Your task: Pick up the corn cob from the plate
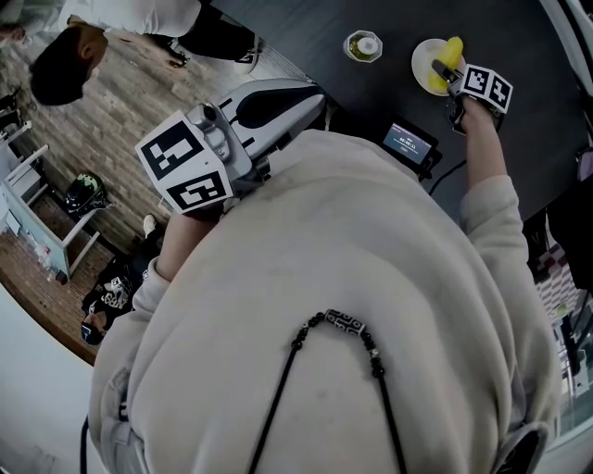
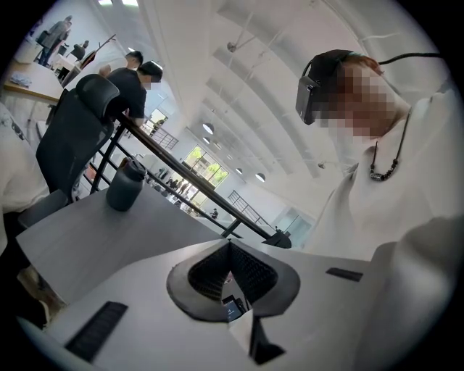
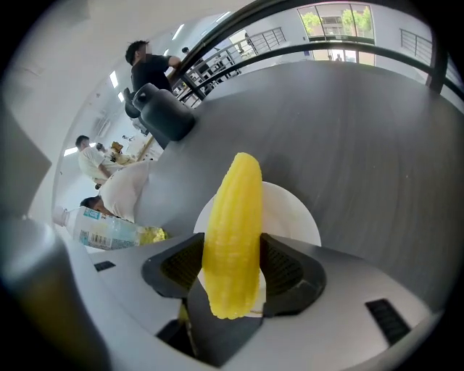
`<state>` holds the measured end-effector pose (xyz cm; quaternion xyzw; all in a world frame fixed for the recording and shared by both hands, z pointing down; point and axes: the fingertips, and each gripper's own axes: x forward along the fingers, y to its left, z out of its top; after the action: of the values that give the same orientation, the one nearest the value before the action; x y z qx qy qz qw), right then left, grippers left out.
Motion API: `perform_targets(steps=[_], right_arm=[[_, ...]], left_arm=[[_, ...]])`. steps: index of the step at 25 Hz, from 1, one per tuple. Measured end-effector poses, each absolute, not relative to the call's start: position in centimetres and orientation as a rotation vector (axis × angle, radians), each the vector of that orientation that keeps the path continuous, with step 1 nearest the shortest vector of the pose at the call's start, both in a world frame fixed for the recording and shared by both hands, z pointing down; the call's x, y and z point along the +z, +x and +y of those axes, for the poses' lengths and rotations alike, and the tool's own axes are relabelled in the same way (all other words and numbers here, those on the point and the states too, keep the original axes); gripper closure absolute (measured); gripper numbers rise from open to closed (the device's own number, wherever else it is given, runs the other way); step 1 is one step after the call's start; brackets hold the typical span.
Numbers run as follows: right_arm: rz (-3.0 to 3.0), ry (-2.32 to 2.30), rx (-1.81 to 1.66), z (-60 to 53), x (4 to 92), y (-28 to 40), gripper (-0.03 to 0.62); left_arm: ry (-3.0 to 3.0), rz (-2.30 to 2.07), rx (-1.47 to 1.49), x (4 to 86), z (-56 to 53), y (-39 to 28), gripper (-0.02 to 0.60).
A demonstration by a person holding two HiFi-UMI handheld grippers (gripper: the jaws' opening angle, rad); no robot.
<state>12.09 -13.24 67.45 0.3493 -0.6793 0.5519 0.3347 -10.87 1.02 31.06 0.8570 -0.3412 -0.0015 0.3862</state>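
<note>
Two jaws of the R gripper [image 3: 233, 269] stood wide, straddling the corn cob [image 3: 235, 217], pads apparently not squeezing yet; prob. lined up for a side pinch. Cob lay on the white plate [image 3: 293, 214] on the dark table [image 3: 362, 145], long axis running btw the jaws, tapered tip pointing away. L gripper [image 2: 232, 267] was closed, empty, held back.

Top centre of my head view, a bottle [image 1: 362, 45] stands on the dark table [image 1: 371, 93]. A small lit screen [image 1: 410, 142] sits right of centre. At upper left, a person [image 1: 130, 17] stands on wooden floor [image 1: 102, 139].
</note>
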Motion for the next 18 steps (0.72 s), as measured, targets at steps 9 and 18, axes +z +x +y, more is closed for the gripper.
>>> perform_targets(steps=[9,18], right_arm=[[-1.848,0.996,1.466,-12.7,64.8,13.6,0.351],[-1.968,1.1,1.535,-12.3,60.4,16.4,0.353]], left_arm=[[2.206,-0.829,0.015,30.4,0.5,-10.7,0.579],[2.293,-0.68,0.047,29.6,-1.1,-7.8,0.579]])
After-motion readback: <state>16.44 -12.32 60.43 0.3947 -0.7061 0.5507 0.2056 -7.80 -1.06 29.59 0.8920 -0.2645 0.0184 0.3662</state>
